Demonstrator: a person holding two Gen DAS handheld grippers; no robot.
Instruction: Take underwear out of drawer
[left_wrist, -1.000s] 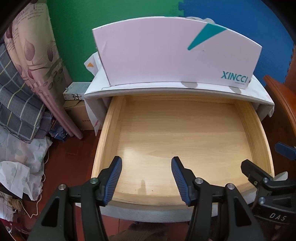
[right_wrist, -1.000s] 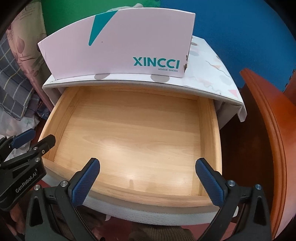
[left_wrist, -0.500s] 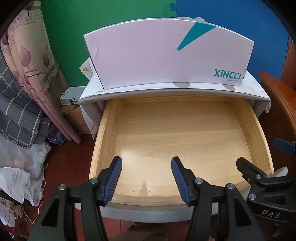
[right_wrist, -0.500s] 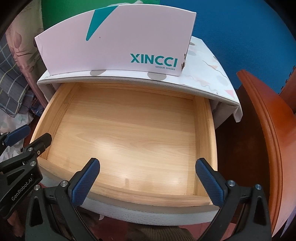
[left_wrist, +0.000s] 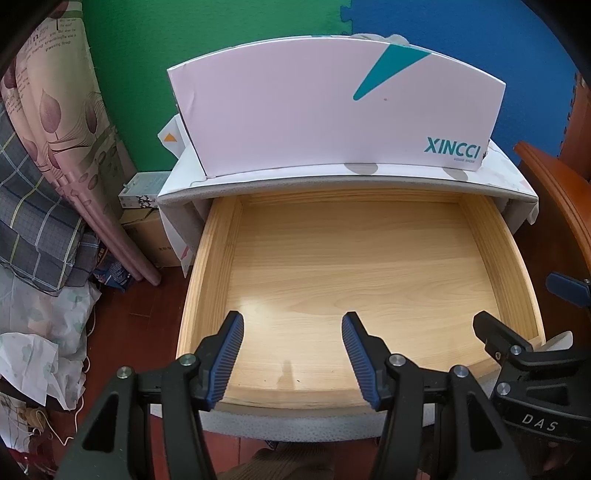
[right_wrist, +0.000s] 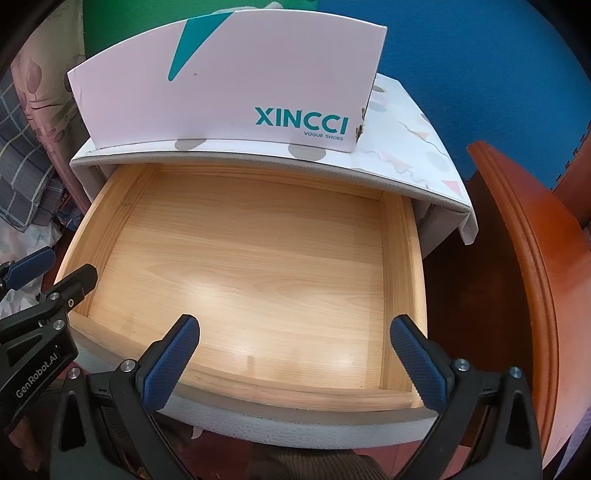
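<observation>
Drawer (left_wrist: 354, 266) stands open and bare, no underwear showing. Left hand-held gripper (left_wrist: 291, 354) half open, right hand-held gripper (right_wrist: 295, 358) wide, both empty; check the box (right_wrist: 229, 77) before reaching.

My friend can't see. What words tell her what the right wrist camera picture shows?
An open wooden drawer with nothing in it fills the picture, seen from above. The right gripper hangs open over its front edge, holding nothing. A white shoe box marked XINCCI stands on the cabinet top behind.
</observation>
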